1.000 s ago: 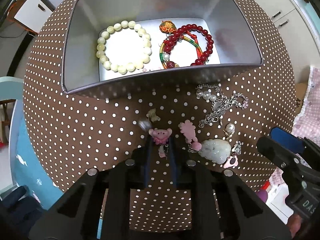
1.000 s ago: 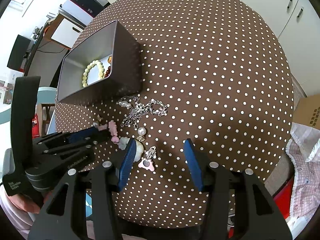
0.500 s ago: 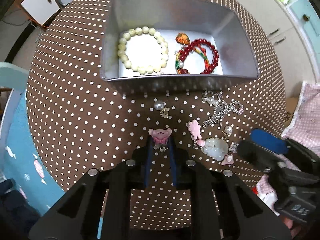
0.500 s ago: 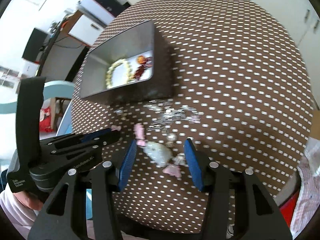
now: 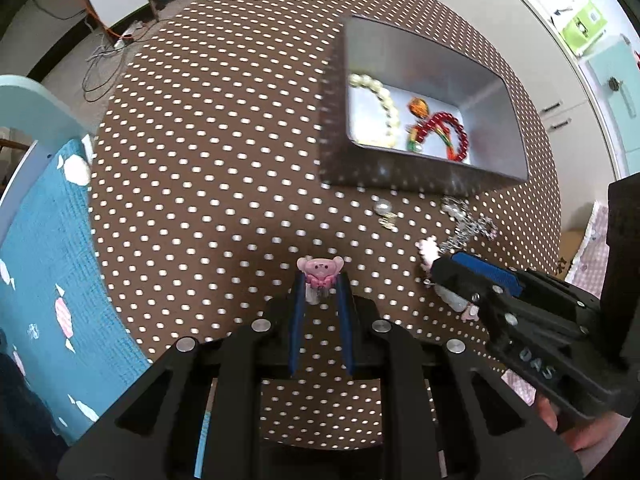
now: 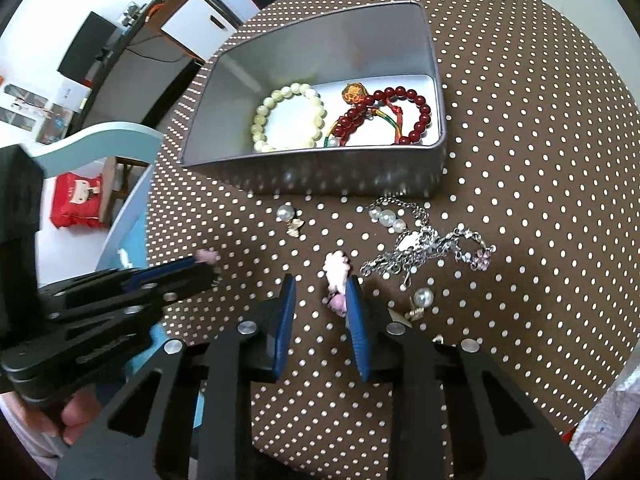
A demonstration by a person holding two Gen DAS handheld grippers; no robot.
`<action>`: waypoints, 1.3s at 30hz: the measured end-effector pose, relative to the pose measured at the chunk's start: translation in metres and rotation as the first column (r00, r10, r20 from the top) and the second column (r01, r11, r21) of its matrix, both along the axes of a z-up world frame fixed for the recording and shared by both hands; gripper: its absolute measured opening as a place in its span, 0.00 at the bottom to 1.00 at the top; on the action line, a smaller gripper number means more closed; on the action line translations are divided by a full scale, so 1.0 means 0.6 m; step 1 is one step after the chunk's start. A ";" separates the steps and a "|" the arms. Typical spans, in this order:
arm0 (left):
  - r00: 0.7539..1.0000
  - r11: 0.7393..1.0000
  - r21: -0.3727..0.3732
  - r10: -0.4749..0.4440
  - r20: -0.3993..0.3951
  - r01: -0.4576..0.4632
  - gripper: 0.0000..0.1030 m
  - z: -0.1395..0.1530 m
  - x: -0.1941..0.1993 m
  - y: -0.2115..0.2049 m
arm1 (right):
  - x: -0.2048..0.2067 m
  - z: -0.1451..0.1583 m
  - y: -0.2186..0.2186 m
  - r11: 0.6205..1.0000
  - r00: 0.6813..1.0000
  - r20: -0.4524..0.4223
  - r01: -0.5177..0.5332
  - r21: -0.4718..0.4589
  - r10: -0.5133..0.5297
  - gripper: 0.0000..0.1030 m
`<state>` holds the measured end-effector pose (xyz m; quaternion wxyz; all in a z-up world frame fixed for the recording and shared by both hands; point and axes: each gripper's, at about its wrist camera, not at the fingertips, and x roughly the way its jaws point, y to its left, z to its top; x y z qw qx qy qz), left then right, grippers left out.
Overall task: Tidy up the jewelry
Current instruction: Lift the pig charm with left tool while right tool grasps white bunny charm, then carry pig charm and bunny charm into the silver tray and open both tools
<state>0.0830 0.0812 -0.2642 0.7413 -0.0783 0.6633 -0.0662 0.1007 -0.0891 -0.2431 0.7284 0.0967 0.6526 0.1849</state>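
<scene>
While the brown dotted tablecloth (image 6: 520, 128) covers a round table among white cabinets, much bare cloth lies toward its left edge. The metal tin (image 6: 320, 172) with two bracelets stands near the far edge. The left gripper (image 5: 320, 284) is clenched on a pink pig charm (image 5: 320, 270). The right gripper (image 6: 320, 292) is closing around a pink hair clip (image 6: 336, 272), beside the silver chain (image 6: 424, 240).
</scene>
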 end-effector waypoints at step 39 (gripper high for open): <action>0.986 0.996 -0.052 -0.069 0.149 0.078 0.15 0.072 -0.007 0.018 | -0.049 0.087 -0.022 0.987 0.978 0.161 0.145 -0.070 -0.132 0.10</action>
